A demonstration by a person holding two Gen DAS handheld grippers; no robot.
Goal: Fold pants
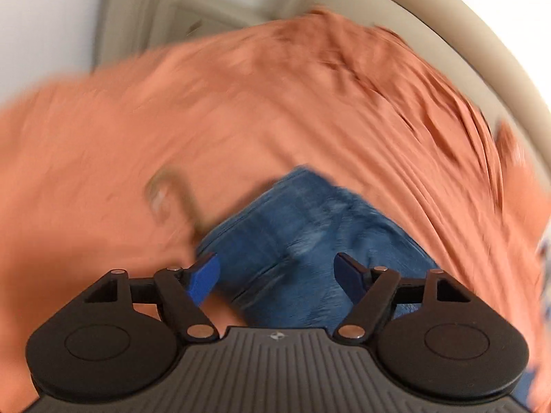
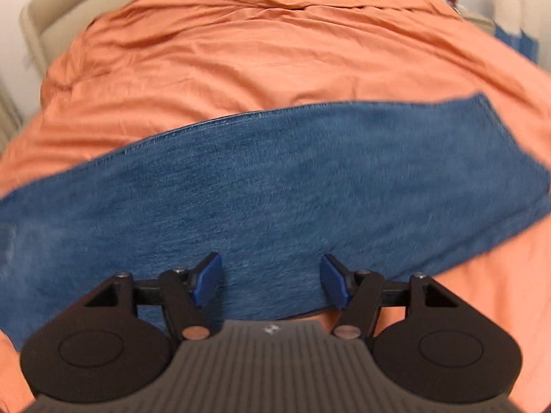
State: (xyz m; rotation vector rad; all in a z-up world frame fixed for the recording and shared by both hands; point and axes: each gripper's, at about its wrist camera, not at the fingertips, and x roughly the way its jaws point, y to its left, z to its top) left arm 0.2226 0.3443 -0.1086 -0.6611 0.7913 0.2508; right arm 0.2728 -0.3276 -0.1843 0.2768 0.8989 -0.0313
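Orange bedding [image 2: 241, 51] carries our unlabelled blue pants [image 2: 275, 179] beneath the left gripper [image 1: 277, 275] and right gripper [image 2: 272, 280], both jaws apart, empty.

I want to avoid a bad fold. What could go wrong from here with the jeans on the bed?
1. Both hand-held grippers are open and hold nothing, so the jeans may lie uneven.
2. The orange cover is wrinkled; a gripper might pinch it together with the denim.
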